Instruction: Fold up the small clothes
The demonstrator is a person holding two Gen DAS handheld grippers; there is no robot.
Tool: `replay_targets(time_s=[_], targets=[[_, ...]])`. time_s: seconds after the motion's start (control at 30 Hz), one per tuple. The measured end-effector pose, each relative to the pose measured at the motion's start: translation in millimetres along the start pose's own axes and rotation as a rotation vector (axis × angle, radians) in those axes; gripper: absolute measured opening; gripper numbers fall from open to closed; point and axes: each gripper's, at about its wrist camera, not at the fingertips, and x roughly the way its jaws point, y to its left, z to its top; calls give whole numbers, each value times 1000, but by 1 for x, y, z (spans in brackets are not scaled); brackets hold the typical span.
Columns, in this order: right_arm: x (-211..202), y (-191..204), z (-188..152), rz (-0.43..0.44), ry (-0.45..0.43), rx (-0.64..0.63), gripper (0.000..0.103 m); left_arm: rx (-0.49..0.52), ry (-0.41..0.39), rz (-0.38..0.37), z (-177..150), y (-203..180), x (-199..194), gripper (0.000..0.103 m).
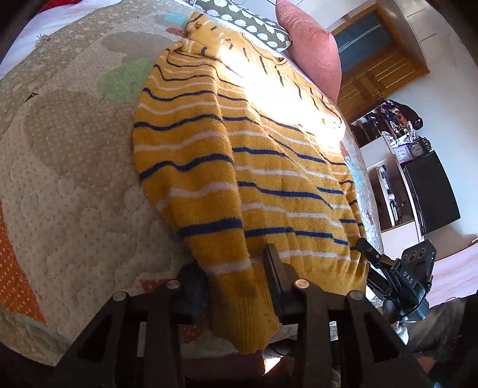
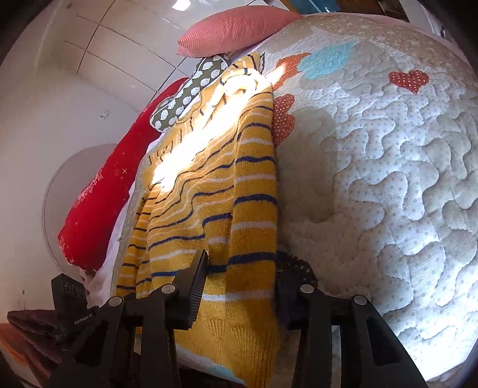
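Observation:
A yellow knit sweater [image 1: 239, 155] with blue and white stripes lies flat on a quilted bed cover [image 1: 65, 167], both sleeves folded inward over the body. My left gripper [image 1: 236, 268] stands open at the near hem, its jaws either side of the left sleeve's cuff end. My right gripper [image 2: 242, 274] stands open at the hem too, its jaws either side of the right sleeve [image 2: 254, 209]. The right gripper also shows in the left wrist view [image 1: 363, 244], at the sweater's right hem corner. The sweater [image 2: 191, 191] runs away from me toward the pillows.
A pink pillow [image 1: 310, 50] and a dark patterned cushion [image 1: 254, 21] lie beyond the collar. A red cushion [image 2: 101, 191] lies along the bed's left side. The quilt [image 2: 388, 179] spreads to the right. A shelf unit [image 1: 397, 167] and a wooden door [image 1: 376, 68] stand beside the bed.

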Motion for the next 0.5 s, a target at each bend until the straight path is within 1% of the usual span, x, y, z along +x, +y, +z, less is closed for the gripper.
replay_targets(time_s=[0.07, 0.1, 0.13, 0.17, 0.23, 0.33, 0.5], targets=[[2, 3, -1, -10, -5, -21, 44, 29, -1, 33, 0, -6, 2, 35], [3, 4, -1, -20, -7, -30, 41, 43, -4, 67, 0, -9, 2, 16], [5, 5, -1, -32, 1, -30, 23, 53, -1, 91, 1, -10, 2, 11], [7, 3, 0, -14, 21, -11, 18, 45, -2, 85, 1, -9, 1, 11], [5, -2, 1, 25, 25, 31, 17, 19, -4, 78, 1, -6, -5, 10], [-1, -4, 1, 73, 36, 61, 16, 15, -23, 93, -1, -4, -17, 10], [-8, -3, -6, 104, 61, 70, 15, 32, -52, 121, -7, -5, -34, 10]])
